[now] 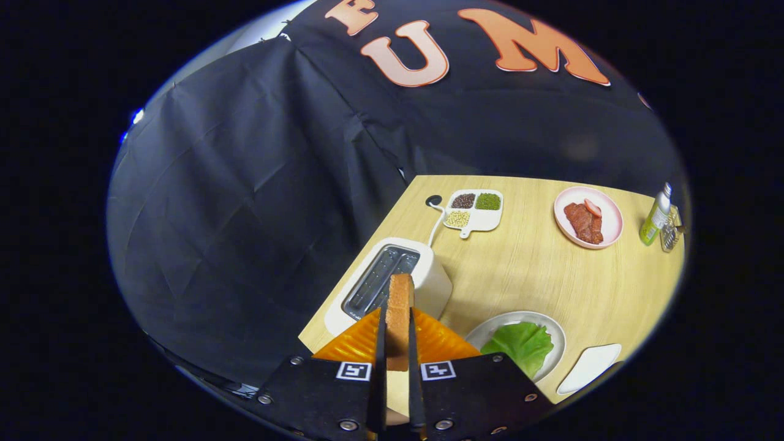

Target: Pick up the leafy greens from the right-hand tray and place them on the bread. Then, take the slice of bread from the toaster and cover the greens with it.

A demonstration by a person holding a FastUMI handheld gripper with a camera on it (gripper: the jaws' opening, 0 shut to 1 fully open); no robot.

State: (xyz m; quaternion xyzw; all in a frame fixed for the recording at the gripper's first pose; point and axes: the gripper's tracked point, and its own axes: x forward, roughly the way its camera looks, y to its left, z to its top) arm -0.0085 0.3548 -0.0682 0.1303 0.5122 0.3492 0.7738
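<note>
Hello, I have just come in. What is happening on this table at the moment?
A person is making a sandwich with a hand-held gripper. Its two fingers are shut on a slice of bread, held upright above the table, just in front of the white toaster, whose slots look empty. The leafy greens already lie on a plate beside the fingers; whether bread lies under them cannot be seen. The slice has not yet been laid over the greens.

Bread slice [400, 318] upright above toaster [392, 278]; greens [520, 346] plated
</note>
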